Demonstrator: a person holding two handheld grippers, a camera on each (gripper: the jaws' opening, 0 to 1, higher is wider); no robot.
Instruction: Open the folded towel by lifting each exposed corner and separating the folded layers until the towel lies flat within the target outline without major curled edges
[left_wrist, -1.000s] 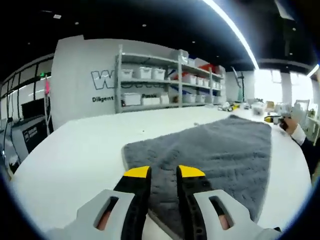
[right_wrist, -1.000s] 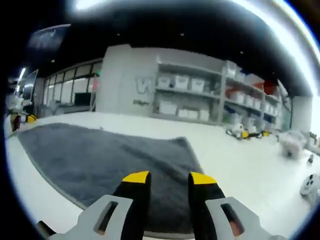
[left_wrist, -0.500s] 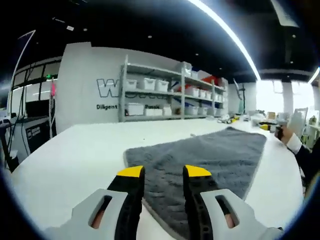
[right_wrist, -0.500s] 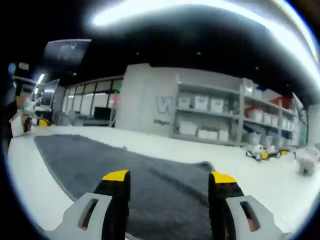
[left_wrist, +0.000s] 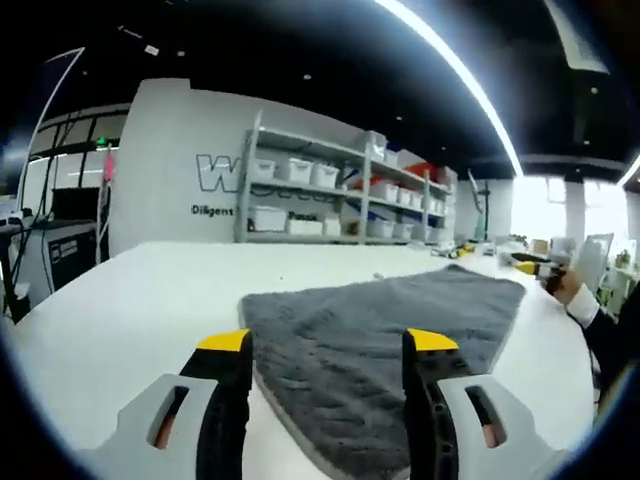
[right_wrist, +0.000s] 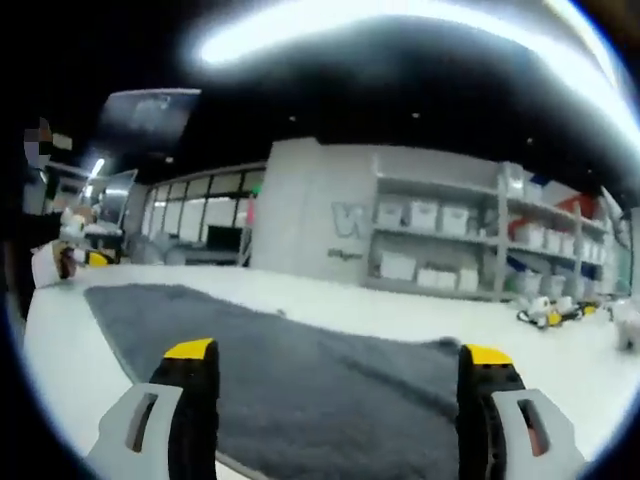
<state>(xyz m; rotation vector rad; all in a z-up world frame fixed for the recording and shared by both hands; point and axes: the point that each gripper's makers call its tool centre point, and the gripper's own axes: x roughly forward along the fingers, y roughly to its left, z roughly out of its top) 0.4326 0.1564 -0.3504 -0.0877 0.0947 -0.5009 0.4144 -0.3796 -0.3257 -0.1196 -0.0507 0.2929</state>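
I hold my left gripper (left_wrist: 328, 342) low over the table (left_wrist: 130, 300), jaws spread wide, its yellow tips just above the near edge of the towel (left_wrist: 380, 320). My right gripper (right_wrist: 340, 352) sits level too, jaws spread wider, nothing between them. The grey towel lies spread flat on the white table, one corner pointing toward my left gripper. The left gripper view catches a sleeve and hand (left_wrist: 568, 290) at the far right edge of the towel; the right gripper view shows windows (right_wrist: 200, 240) far left. Shelves (left_wrist: 340, 195) with bins stand against the far wall. Bare table surrounds the towel on every side.
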